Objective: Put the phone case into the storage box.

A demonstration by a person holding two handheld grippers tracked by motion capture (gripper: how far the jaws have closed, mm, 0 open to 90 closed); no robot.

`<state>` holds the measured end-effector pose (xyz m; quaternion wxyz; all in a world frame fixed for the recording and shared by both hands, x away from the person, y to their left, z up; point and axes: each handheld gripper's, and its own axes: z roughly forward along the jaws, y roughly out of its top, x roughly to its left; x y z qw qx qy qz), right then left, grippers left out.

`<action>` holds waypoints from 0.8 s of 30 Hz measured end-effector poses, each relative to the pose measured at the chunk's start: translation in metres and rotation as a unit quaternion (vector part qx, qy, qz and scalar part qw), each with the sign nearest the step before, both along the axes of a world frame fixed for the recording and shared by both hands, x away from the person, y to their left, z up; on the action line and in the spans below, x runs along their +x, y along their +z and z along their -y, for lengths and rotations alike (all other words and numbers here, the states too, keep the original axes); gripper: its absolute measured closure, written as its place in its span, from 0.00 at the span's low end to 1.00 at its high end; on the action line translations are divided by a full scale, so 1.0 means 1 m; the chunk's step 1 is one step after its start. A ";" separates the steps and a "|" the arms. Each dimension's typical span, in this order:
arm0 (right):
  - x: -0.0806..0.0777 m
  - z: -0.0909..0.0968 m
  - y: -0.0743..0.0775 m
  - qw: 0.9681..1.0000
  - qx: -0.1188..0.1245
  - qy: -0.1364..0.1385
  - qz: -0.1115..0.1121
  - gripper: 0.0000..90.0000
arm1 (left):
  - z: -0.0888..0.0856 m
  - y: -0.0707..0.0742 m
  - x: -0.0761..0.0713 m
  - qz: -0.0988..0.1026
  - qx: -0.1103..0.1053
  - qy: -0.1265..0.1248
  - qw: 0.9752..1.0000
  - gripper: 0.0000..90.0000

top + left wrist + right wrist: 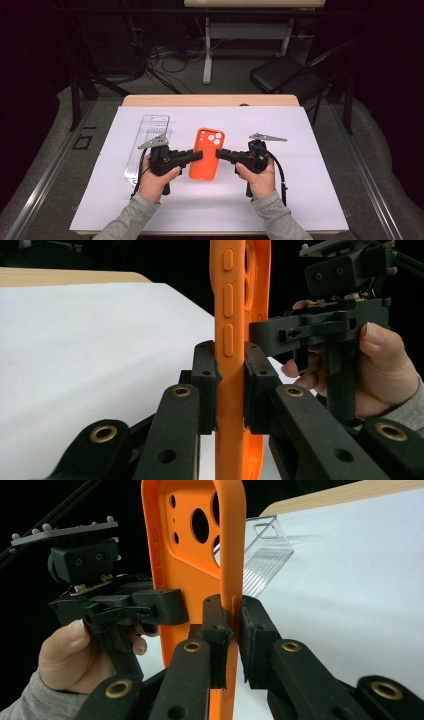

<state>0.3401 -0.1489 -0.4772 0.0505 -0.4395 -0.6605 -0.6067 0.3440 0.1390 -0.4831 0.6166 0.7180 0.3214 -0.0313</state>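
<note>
- An orange phone case (pixel 206 154) sits at the middle of the white sheet (pixel 300 200) that covers the surface, held between the two grippers, one on each long edge.
- The left gripper (pixel 196 155) comes in from the case's left side; in the left gripper view its jaws are clamped on the case's edge (pixel 229 365), the pads pressing either side of the wall that carries the three moulded side buttons.
- The right gripper (pixel 221 154) comes in from the case's right side; in the right gripper view its jaws are closed on the opposite edge (pixel 231 610), one pad inside the shell and one outside.
- In the right gripper view the inside of the case faces the camera, with the round camera cut-outs near its upper end.
- The case's camera-hole end points away from the person in the high view.
- The left hand (pixel 155 181) and the right hand (pixel 260 181) each wrap a gripper handle, with grey sleeves reaching in from the bottom edge of the high view.
- A clear plastic package (pixel 147 142) lies flat on the sheet just to the left of the left gripper; it also shows beyond the case in the right gripper view (pixel 265 560).
- Whether the case's lower edge touches the sheet cannot be told.
</note>
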 end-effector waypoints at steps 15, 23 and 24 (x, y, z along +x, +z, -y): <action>-0.001 0.000 -0.001 1.000 0.000 -0.006 0.006 0.92 | 0.001 0.000 0.000 -0.002 -0.001 -0.001 1.000 0.87; -0.001 0.000 -0.001 1.000 0.002 -0.010 0.007 0.92 | 0.002 0.002 -0.001 0.000 0.005 0.000 1.000 0.82; -0.001 0.000 -0.002 1.000 0.002 -0.009 0.007 0.92 | 0.003 0.002 -0.001 0.001 0.006 0.000 1.000 0.81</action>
